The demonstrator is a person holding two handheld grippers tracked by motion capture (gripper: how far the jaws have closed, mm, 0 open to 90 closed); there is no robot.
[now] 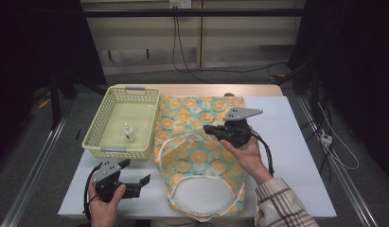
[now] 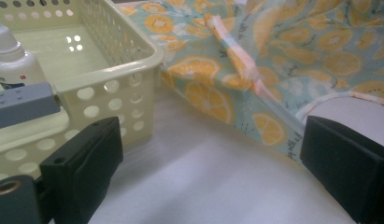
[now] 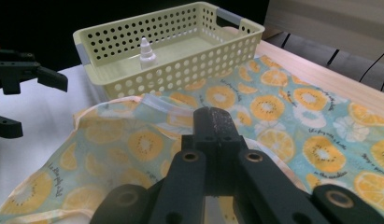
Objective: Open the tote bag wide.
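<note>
High view: white table carries an orange-print fabric bag beside a yellow basket holding a small bottle. Right claw pinches the bag's fabric, lifted; left claw gapes empty.

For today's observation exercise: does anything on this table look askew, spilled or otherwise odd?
Nothing is spilled or damaged. The orange-print fabric bag lies rumpled, one edge lifted in a ridge near the shut right gripper. The small white dropper bottle stands upright in the pale yellow perforated plastic basket.
</note>
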